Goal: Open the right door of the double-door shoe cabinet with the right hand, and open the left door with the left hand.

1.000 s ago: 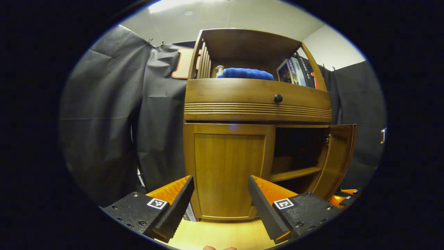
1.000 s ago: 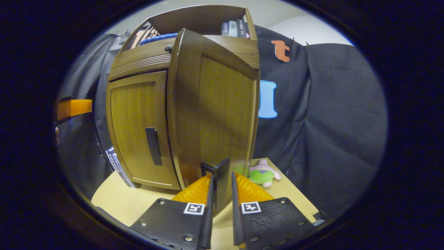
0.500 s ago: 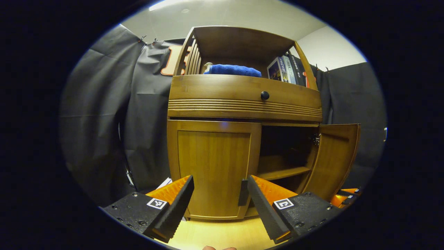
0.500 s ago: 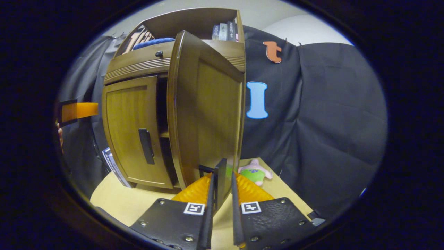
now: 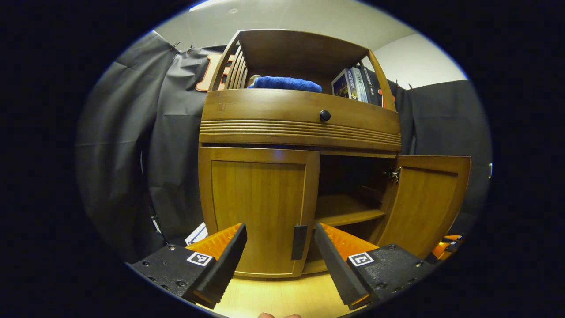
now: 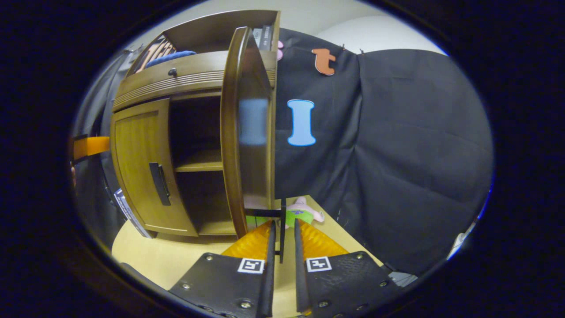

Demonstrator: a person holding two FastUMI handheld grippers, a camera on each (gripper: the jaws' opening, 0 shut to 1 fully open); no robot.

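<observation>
While draped in black cloth [image 6: 397, 154], booth with pale wooden tabletop [image 5: 282, 296].

The left gripper [image 5: 280, 247] has two black finger plates with ribbed black inner edges, orange ridged backing behind them, small screws, and a white square marker with a black pattern on each. The right gripper [image 6: 282, 247] is built alike: textured black plates, bright screws, orange ridged wedges, one square marker on each finger.
</observation>
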